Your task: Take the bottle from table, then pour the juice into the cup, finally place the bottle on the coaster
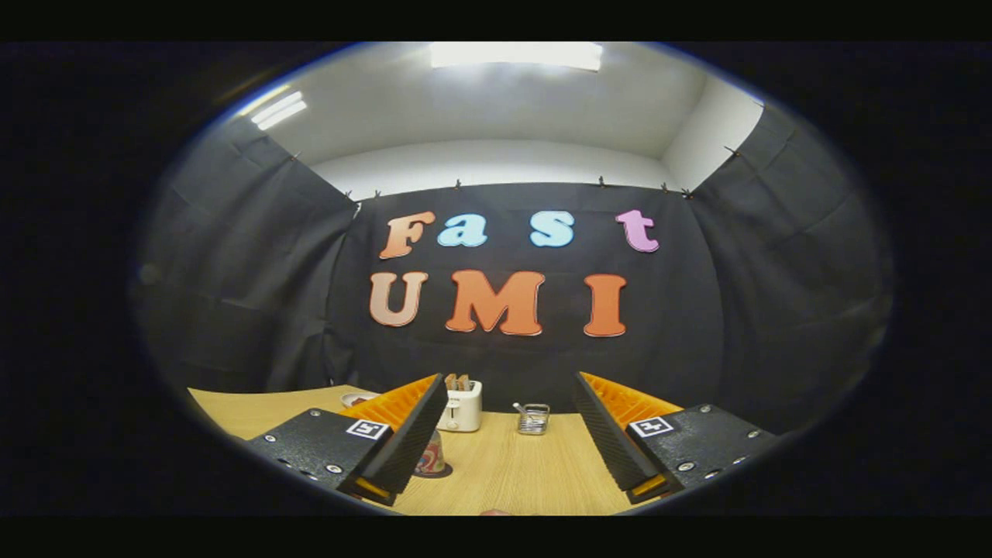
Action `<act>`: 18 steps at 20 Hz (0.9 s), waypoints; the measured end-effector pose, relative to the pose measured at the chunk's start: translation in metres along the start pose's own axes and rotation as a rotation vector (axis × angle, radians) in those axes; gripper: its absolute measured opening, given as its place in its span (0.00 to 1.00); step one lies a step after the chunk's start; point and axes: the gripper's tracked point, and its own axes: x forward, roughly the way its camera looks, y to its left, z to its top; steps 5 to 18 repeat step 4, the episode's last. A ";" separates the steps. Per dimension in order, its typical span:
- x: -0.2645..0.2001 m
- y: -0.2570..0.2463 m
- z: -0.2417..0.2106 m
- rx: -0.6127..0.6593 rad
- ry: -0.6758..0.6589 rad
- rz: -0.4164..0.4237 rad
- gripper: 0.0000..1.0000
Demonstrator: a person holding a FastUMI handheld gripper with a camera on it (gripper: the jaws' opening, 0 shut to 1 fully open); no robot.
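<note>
My gripper [510,377] is open and held above the wooden table [511,473], with nothing between its fingers. A small patterned cup [431,459] stands on a dark round coaster [443,472] just inside the left finger [403,442], which hides part of it. Low down between the finger bases a small reddish sliver [496,512] peeks in; I cannot tell what it is.
A white toaster [462,407] with toast in it stands at the back of the table, ahead of the left fingertip. A small glass container [533,419] sits to its right. A small dish [356,399] lies beyond the left finger. Black cloth walls close the booth.
</note>
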 end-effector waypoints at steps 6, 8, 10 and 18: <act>0.001 0.003 -0.004 0.006 0.018 0.015 0.97; 0.001 0.003 -0.004 0.006 0.018 0.015 0.97; 0.001 0.003 -0.004 0.006 0.018 0.015 0.97; 0.001 0.003 -0.004 0.006 0.018 0.015 0.97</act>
